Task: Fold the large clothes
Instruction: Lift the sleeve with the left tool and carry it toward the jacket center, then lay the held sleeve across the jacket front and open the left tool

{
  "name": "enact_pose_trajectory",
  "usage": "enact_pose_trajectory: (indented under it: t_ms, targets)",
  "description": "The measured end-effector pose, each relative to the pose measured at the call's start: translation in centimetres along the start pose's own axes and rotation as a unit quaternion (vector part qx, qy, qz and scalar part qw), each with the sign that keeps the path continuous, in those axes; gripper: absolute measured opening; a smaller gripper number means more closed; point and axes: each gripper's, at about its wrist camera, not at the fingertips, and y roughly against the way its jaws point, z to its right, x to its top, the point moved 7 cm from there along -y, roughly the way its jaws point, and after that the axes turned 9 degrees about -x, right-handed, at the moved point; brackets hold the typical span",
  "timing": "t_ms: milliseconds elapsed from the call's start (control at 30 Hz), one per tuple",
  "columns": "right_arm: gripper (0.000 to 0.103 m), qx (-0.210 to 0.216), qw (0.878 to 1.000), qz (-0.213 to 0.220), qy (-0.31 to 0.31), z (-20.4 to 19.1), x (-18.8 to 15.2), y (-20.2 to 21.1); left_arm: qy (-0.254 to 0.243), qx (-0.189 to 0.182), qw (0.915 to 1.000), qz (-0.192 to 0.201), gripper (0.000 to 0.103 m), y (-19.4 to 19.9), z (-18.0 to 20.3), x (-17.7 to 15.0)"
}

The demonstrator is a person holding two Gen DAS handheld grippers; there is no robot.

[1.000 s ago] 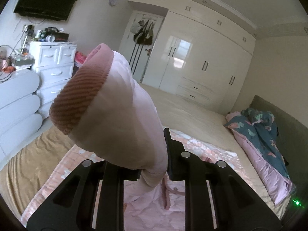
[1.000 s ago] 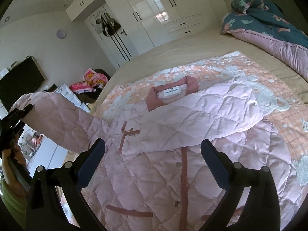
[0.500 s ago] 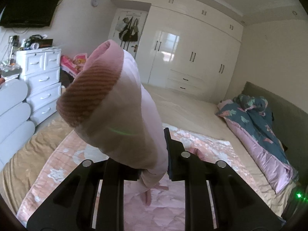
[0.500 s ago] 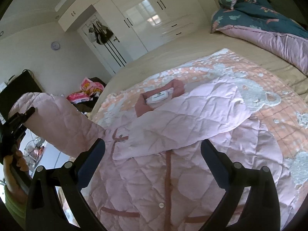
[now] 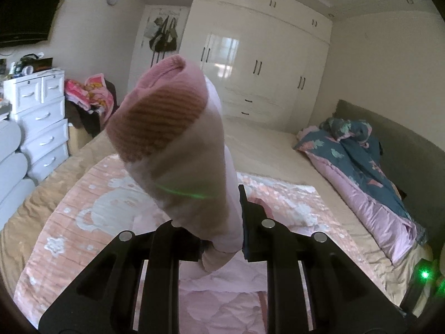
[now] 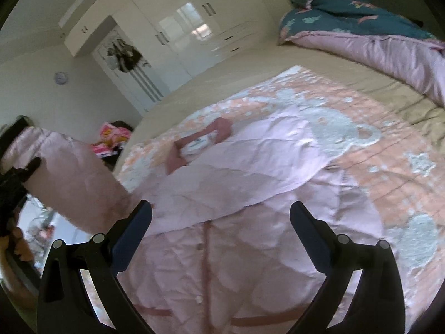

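A pink quilted jacket [image 6: 222, 236] lies face up on the bed, its collar [image 6: 200, 144] toward the wardrobe. One sleeve is folded across the chest [image 6: 250, 164]. My left gripper [image 5: 222, 239] is shut on the other sleeve [image 5: 180, 144] and holds it up off the bed, the ribbed cuff filling the left wrist view. From the right wrist view that raised sleeve [image 6: 72, 178] stretches to the left edge, where the left gripper [image 6: 16, 172] pinches it. My right gripper [image 6: 221, 222] hovers open over the jacket's front, nothing between its fingers.
A peach patterned blanket [image 6: 389, 150] lies under the jacket on a beige bed. A teal and pink duvet [image 5: 361, 161] is piled at the right side. A white drawer chest [image 5: 39, 117] stands left, a white wardrobe [image 5: 264, 78] beyond the bed.
The left gripper has carried the raised sleeve sideways over the bed, rolling a little. The right gripper has moved closer over the jacket, still open.
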Motion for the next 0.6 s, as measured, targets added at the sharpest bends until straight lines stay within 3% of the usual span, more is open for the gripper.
enact_pose_trajectory:
  t_ms: [167,600]
  targets:
    - [0.099,-0.042,0.999,0.025,0.015,2.0,0.6,0.3,-0.007,-0.008,0.9998,-0.016,0.011,-1.8,2.2,-1.2]
    - [0.099,-0.044,0.999,0.015,-0.027,6.6,1.0,-0.4,-0.026,-0.041,0.9963,-0.071,0.012,-6.3,6.8,-5.7]
